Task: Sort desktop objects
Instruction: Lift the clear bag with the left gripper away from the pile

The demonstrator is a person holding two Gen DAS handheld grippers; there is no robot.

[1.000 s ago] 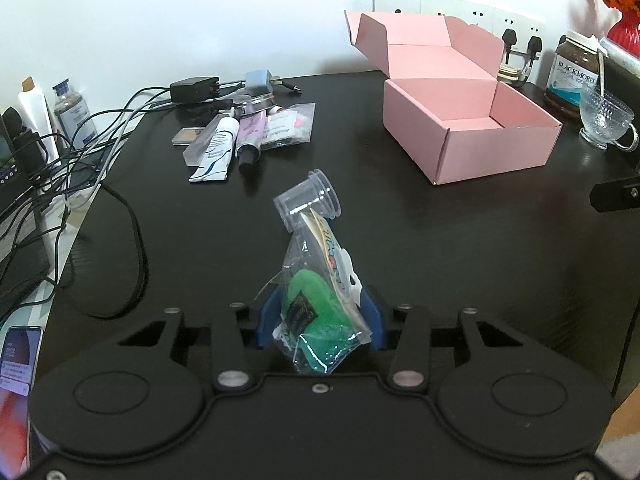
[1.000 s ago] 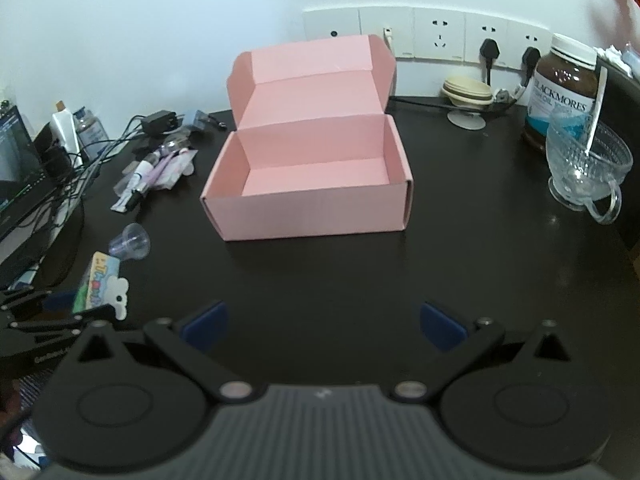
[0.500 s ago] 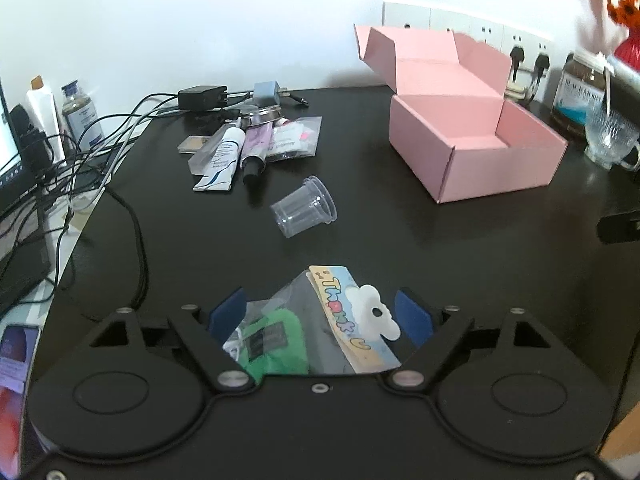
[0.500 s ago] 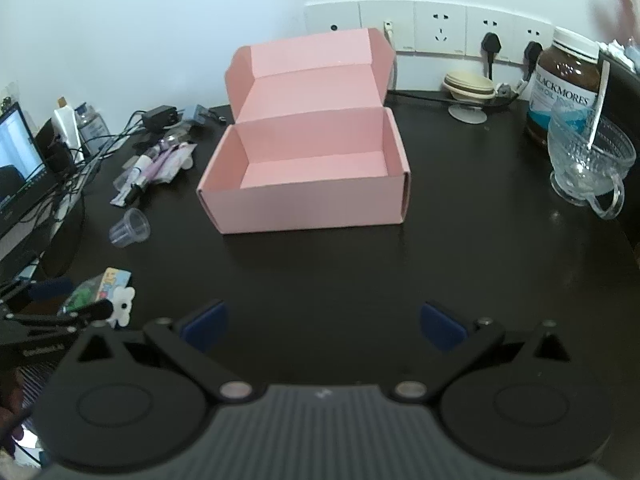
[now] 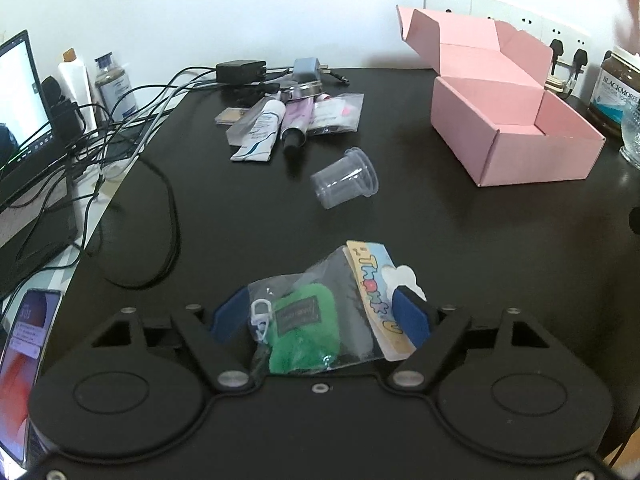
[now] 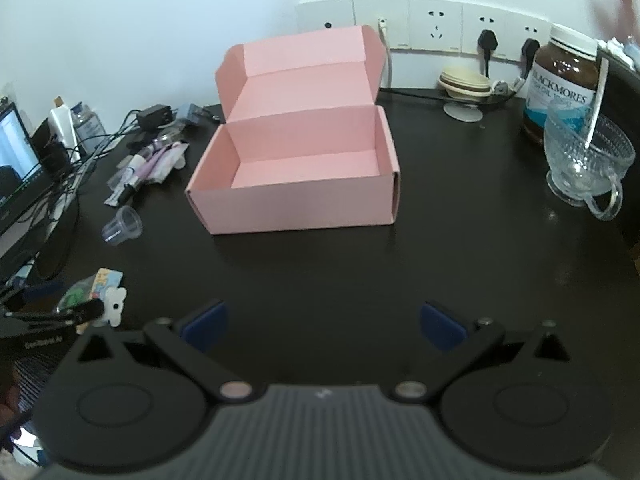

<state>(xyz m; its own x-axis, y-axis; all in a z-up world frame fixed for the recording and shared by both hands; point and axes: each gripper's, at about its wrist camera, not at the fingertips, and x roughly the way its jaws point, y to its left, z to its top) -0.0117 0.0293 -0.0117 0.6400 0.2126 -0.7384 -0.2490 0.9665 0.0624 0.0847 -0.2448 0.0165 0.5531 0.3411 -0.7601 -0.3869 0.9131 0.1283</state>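
A clear bag (image 5: 308, 320) with a green item and a "Thank U" card lies flat on the black desk (image 5: 400, 220). It sits between the blue pads of my left gripper (image 5: 318, 314), whose jaws are closing; the left pad stands off the bag, the right pad overlaps its card edge. In the right wrist view the bag (image 6: 94, 290) is at far left. The pink box (image 6: 296, 200) stands open and empty ahead of my right gripper (image 6: 322, 322), which is open and holds nothing. A clear plastic cup (image 5: 346, 178) lies on its side.
Tubes and sachets (image 5: 280, 120) lie heaped at the back left among chargers and cables (image 5: 132, 128). A screen (image 5: 20, 96) and a phone (image 5: 24, 356) sit off the desk's left edge. A brown jar (image 6: 564, 84) and a glass cup (image 6: 584, 164) stand at right.
One second ago my left gripper pinched the bag upright. Its jaws have spread and the bag now lies flat on the desk between them. My right gripper has not moved.
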